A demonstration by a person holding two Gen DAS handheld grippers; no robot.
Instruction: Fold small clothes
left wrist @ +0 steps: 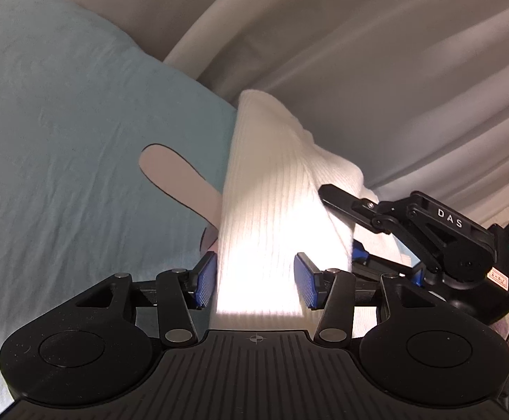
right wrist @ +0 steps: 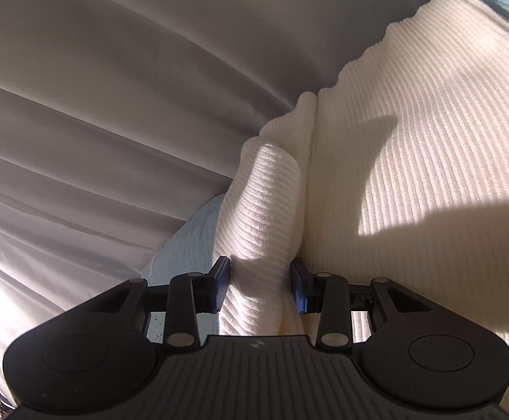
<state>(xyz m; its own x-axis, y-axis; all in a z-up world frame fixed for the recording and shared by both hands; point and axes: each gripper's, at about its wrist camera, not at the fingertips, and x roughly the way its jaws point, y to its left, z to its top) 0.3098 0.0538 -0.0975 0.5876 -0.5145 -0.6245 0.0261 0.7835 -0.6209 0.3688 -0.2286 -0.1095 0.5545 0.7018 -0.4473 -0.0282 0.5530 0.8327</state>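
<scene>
A white ribbed knit garment [left wrist: 272,189] lies on a light blue sheet [left wrist: 62,105]. In the left wrist view my left gripper [left wrist: 256,281] has its blue pads on either side of a raised fold of the garment; the pads stand apart with cloth between them. My right gripper [left wrist: 387,259] shows to the right, its fingers at the garment's edge. In the right wrist view my right gripper [right wrist: 260,285] closes on a bunched roll of the garment [right wrist: 261,210], pads pressing its sides.
Pale draped curtains [left wrist: 377,70] hang behind the bed. A pinkish oval print [left wrist: 177,178] marks the sheet left of the garment. The sheet's edge [right wrist: 191,231] shows beside the curtain [right wrist: 97,105] in the right wrist view.
</scene>
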